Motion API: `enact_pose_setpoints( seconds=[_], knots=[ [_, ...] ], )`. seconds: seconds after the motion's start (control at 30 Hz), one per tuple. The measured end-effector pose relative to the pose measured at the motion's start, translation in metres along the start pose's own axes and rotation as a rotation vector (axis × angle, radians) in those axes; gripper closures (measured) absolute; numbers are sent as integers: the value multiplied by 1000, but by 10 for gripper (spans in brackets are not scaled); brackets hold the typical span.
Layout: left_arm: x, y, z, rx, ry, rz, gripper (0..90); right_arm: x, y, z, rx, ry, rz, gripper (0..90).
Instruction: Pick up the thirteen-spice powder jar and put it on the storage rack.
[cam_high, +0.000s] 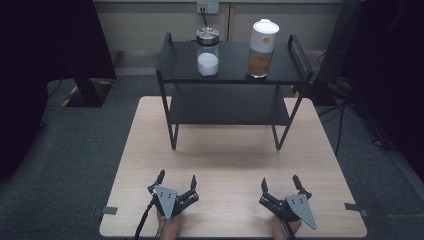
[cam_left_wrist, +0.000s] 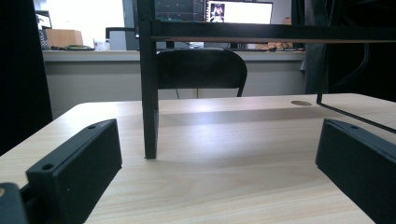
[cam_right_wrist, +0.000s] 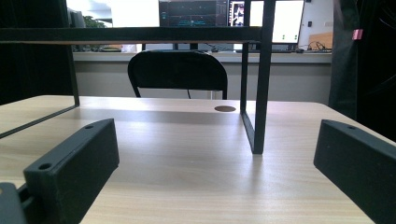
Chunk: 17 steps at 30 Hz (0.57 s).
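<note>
On light wooden table (cam_high: 230, 155), far half: black metal two-tier shelf rack (cam_high: 232, 95), legs on tabletop. Top tier, left: clear glass jar w/ silver lid (cam_high: 207, 51), white powder inside, upright. Top tier, right: clear jar w/ tall white cap (cam_high: 262, 48), orange-brown contents, upright; the two jars well apart. Lower tier bare. Near edge, left: left gripper (cam_high: 176, 181), jaws spread wide, nothing btwn, resting low over table. Near edge, right: right gripper (cam_high: 280, 183), jaws likewise apart, empty. Beyond table: black chair (cam_left_wrist: 201, 68), lit monitors (cam_right_wrist: 219, 11).
</note>
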<state>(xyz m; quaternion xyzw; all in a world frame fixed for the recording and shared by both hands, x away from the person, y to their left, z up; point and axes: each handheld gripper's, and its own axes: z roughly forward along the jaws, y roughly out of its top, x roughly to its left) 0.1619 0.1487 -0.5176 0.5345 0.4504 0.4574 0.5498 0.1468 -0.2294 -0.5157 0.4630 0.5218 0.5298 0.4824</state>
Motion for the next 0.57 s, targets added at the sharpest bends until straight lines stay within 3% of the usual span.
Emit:
enact_pose_setpoints(
  seconds=[0.57],
  knots=[
    [2,0,0,0,-10,0,0,-1,0,0,1,3,0,0]
  ],
)
